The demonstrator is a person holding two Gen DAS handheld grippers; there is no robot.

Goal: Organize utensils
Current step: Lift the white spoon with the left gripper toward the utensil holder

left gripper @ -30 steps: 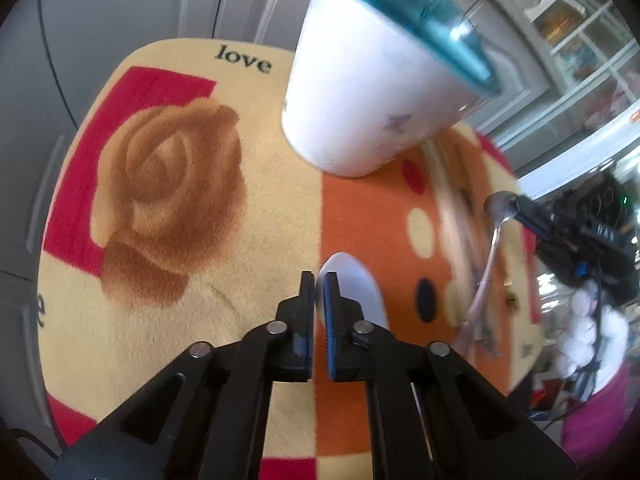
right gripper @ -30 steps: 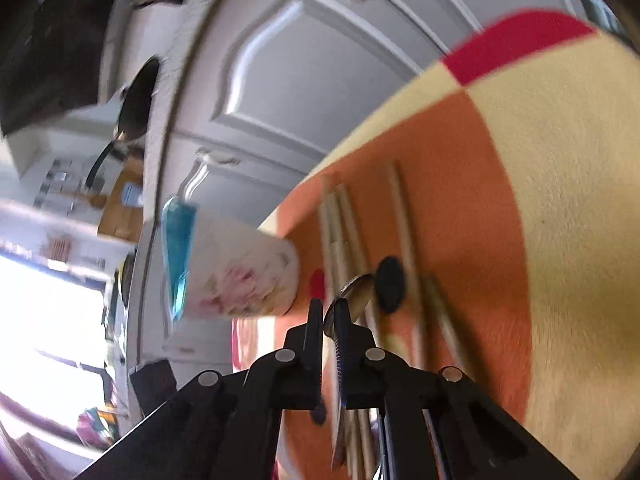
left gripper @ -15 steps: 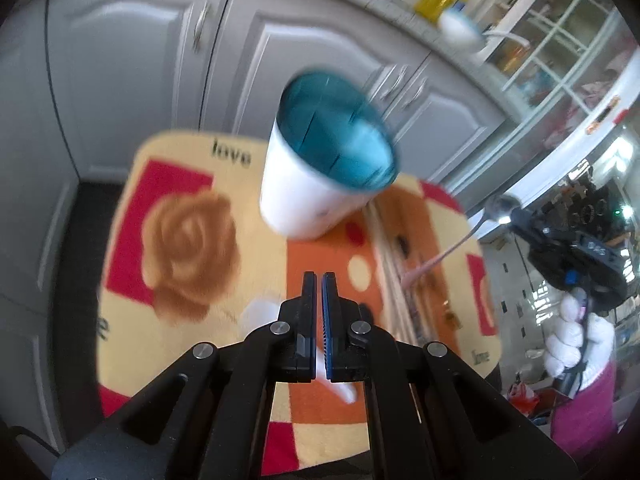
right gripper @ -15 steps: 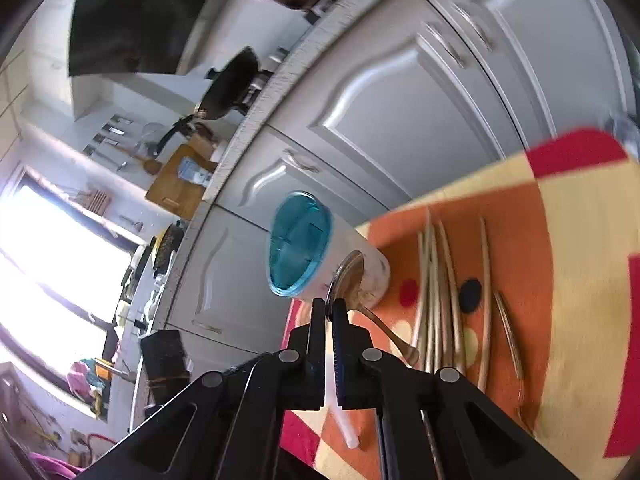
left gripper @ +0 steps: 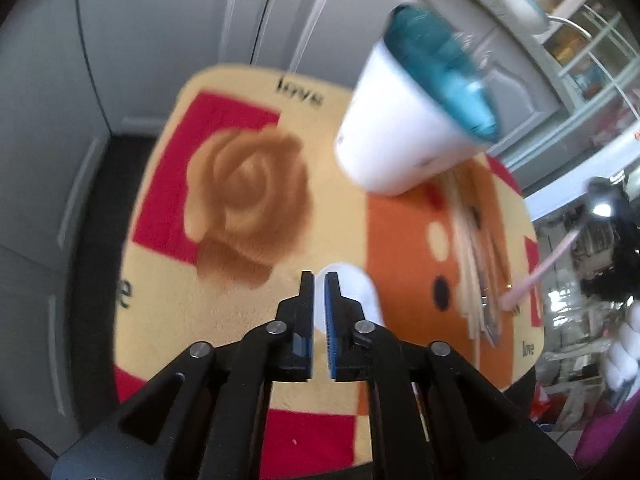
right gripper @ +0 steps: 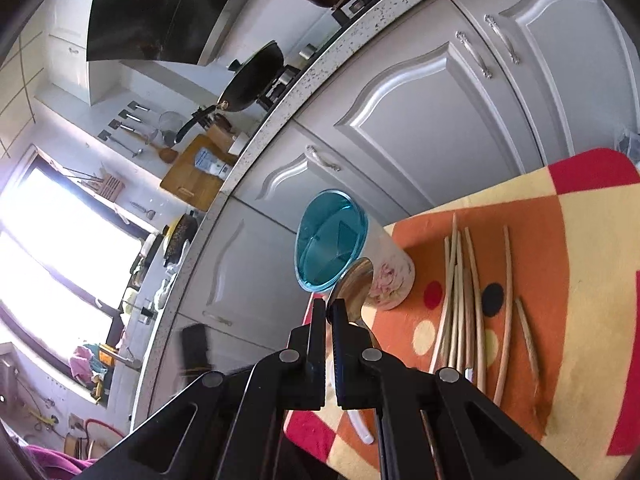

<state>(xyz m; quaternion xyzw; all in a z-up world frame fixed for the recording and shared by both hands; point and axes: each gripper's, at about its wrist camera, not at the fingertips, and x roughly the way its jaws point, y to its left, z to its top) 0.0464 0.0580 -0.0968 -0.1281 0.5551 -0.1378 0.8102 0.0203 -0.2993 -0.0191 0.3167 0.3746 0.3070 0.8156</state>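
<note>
A white cup (left gripper: 396,140) with a blue inside stands on the patterned mat (left gripper: 240,320). My left gripper (left gripper: 319,280) hovers low over a white spoon (left gripper: 352,284) that lies on the mat. Its jaws are opening, and the spoon's bowl shows through the narrow gap, not pressed. My right gripper (right gripper: 329,304) is shut on a metal spoon (right gripper: 352,284) with a pink handle (left gripper: 536,276), held in the air just in front of the cup (right gripper: 392,276). Several wooden chopsticks (right gripper: 460,300) lie side by side on the orange part of the mat (right gripper: 580,280).
Grey cabinet doors (right gripper: 420,128) stand right behind the mat. A speckled counter (right gripper: 320,68) above carries a wok and a kettle. The white spoon's handle (right gripper: 356,420) lies near the mat's front edge. A gloved hand (left gripper: 624,344) holds the right gripper.
My left gripper rose, then came back down over the white spoon, and its jaws have parted a little. My right gripper lifted the metal spoon off the mat to cup height.
</note>
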